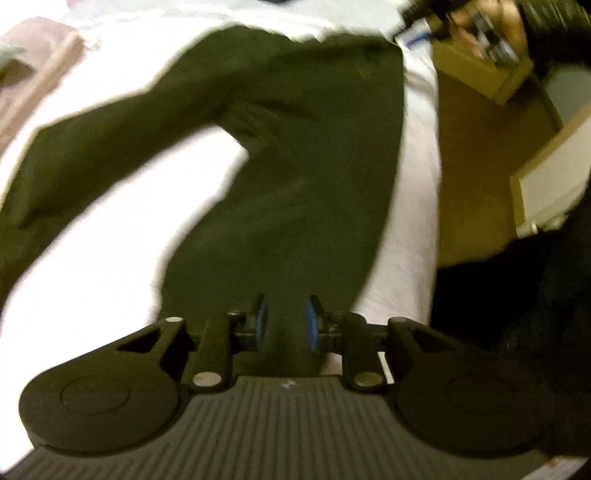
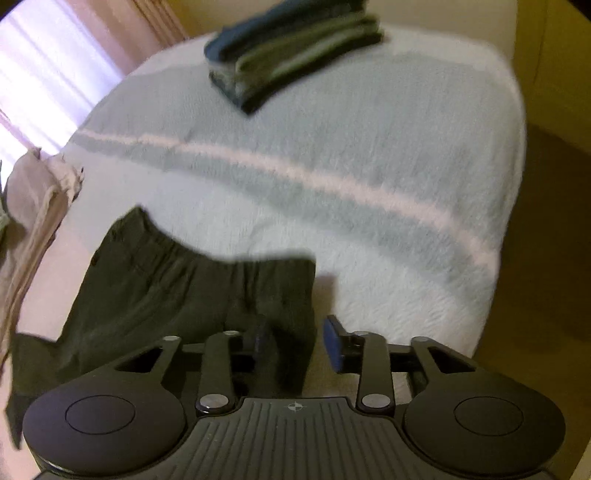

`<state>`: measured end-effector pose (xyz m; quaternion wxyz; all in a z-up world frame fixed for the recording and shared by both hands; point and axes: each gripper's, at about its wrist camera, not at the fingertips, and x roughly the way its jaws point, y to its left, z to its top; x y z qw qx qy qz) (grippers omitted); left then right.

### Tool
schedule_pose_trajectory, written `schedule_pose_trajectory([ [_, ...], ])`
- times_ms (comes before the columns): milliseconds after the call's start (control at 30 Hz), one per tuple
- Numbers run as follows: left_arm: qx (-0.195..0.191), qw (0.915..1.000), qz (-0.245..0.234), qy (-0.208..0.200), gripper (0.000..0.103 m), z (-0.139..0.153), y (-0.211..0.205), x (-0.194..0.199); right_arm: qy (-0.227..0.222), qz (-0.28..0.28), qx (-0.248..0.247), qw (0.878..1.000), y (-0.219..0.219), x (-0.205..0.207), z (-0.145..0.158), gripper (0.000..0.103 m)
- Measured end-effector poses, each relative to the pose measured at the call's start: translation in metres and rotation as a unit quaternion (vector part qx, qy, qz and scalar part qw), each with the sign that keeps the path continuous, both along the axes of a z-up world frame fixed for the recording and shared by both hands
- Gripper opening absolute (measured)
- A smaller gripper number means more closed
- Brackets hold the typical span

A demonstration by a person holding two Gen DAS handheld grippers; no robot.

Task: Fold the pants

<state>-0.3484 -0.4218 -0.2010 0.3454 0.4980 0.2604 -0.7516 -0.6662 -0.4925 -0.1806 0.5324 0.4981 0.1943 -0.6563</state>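
Observation:
Dark olive pants [image 1: 303, 155] lie spread on a white blanket [image 1: 110, 236], with one leg angled off to the left. My left gripper [image 1: 287, 325] is at the near end of the other leg, and the cloth is bunched between its blue pads [image 1: 261, 321], so it is shut on the pants. In the right wrist view the waistband end of the pants [image 2: 177, 288] lies at lower left. My right gripper [image 2: 297, 341] stands open over the waistband's right corner, one pad on the cloth and the other pad [image 2: 334, 345] over the blanket.
A stack of folded clothes [image 2: 295, 48] sits at the far end of the bed [image 2: 369, 147]. A beige garment [image 2: 40, 192] lies at the left edge. The bed's right edge drops to a brown floor [image 1: 476, 166]. A hand [image 1: 491, 29] and boxes [image 1: 480, 74] show at upper right.

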Motion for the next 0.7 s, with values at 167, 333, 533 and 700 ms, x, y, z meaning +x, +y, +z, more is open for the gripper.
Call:
schedule_pose_trajectory([
  [167,-0.079,0.9969,0.000,0.003,0.036,0.029,-0.075,0.006,0.002,-0.010,-0.032,0.999,0.009,0.000,0.016,0.051],
  [333,-0.133,0.9905,-0.010,0.033,0.064,0.037,-0.196,-0.034,-0.016,0.012,-0.015,1.000,0.004,-0.011,-0.007,0.061],
  [533,-0.121,0.9895,-0.037,0.069,0.071,-0.004,-0.359,-0.116,-0.145,-0.009,-0.023,0.989,-0.014,-0.043,-0.067,0.062],
  [700,-0.064,0.9914,-0.092,0.068,0.071,-0.071,-0.450,-0.190,-0.196,-0.022,-0.048,0.979,-0.023,-0.057,-0.093,0.061],
])
